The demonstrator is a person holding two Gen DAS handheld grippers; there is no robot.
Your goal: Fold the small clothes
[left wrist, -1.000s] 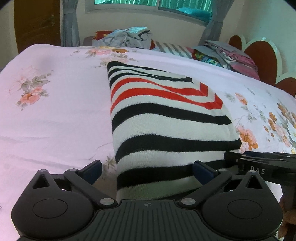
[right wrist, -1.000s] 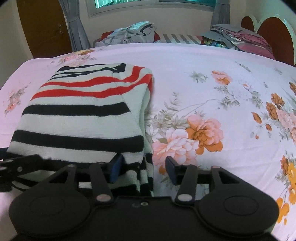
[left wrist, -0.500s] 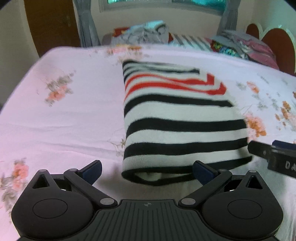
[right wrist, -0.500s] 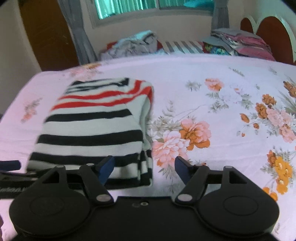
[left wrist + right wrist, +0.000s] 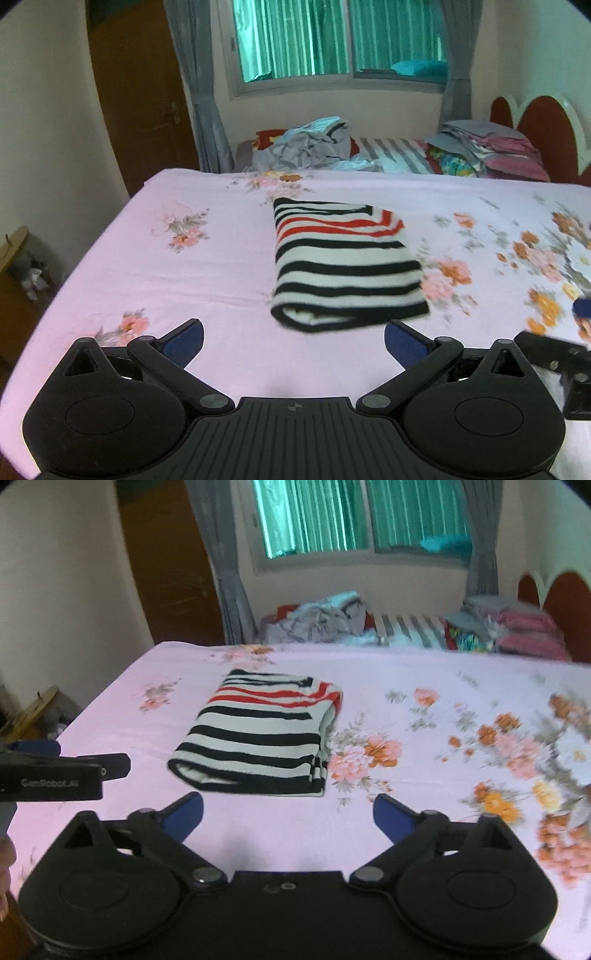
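A folded black, white and red striped garment lies flat on the pink floral bed sheet; it also shows in the right wrist view. My left gripper is open and empty, held back from the garment's near edge. My right gripper is open and empty, also back from the garment. The left gripper's body shows at the left of the right wrist view. Part of the right gripper shows at the right of the left wrist view.
A heap of unfolded clothes lies at the far edge of the bed. A stack of folded clothes sits by the red headboard. A wooden door and window are beyond. The bed's left edge drops to the floor.
Both grippers have let go of the garment's near edge, opened wider and pulled back and up. The garment now lies folded and untouched on the sheet.
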